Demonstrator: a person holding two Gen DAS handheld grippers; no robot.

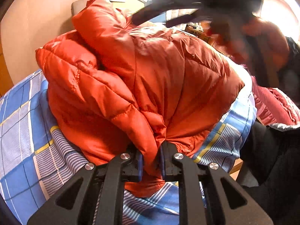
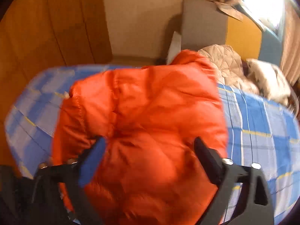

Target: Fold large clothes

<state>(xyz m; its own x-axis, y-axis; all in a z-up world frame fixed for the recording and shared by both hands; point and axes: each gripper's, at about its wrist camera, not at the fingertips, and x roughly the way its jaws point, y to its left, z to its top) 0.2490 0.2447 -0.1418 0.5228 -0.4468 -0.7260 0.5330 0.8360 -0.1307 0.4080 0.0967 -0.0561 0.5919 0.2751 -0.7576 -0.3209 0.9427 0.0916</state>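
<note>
1. The left gripper pinches a fold of the orange puffer jacket; the right gripper gapes wide (fabric between, untouched).
2. The jacket lies bunched on a blue plaid bedsheet.
3. Beyond: beige quilted garment, wooden wardrobe.

Black fingers, blue pads, silver screws
</note>
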